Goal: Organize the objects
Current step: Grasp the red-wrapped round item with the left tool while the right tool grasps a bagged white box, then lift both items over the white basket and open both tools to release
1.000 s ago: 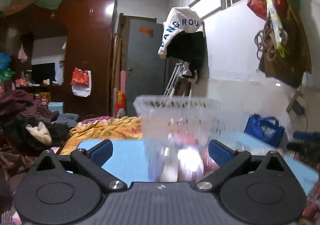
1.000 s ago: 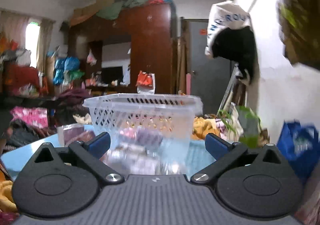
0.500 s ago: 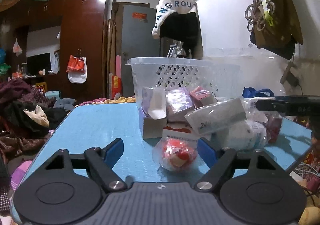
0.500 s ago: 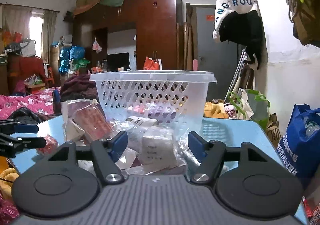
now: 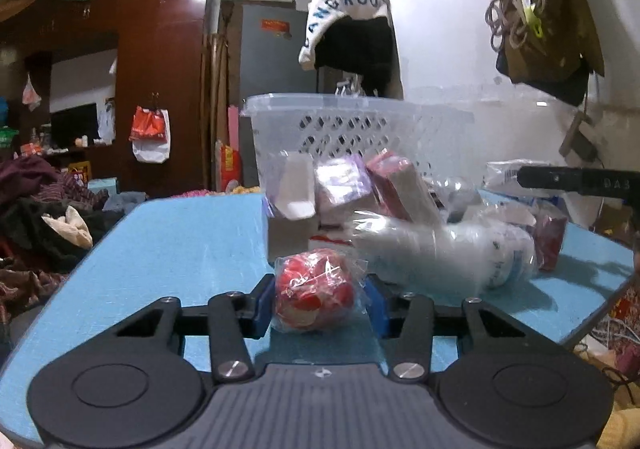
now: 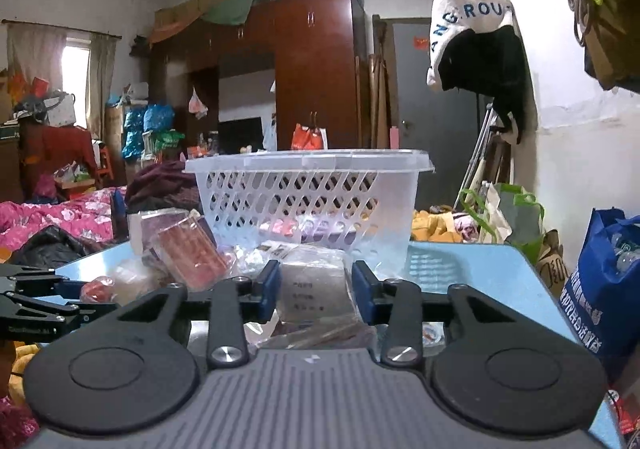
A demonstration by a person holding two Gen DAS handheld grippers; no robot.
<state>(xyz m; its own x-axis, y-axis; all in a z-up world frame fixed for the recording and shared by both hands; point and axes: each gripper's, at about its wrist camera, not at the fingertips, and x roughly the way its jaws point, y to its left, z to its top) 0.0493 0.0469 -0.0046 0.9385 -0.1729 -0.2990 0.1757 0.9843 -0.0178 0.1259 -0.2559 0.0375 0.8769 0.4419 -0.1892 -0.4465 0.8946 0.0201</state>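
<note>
A pile of wrapped packets and small boxes [image 5: 352, 193] lies on a blue table [image 5: 168, 249] in front of a white plastic basket [image 5: 344, 121]. My left gripper [image 5: 318, 299] is shut on a red ball in clear wrap [image 5: 314, 291] at the pile's near edge. My right gripper [image 6: 316, 291] is shut on a pale wrapped packet [image 6: 314, 289] in front of the basket [image 6: 308, 193]. The left gripper also shows at the left edge of the right wrist view [image 6: 48, 297].
A blue bag [image 6: 600, 281] stands off the table's right side. A dark wardrobe [image 5: 160, 81], a door and piles of clothes [image 5: 36, 217] lie beyond the table. Bags hang on the right wall [image 5: 536, 9].
Both grippers dropped to the table and moved in on the pile. The left one has shut on the red ball, the right one on the pale packet.
</note>
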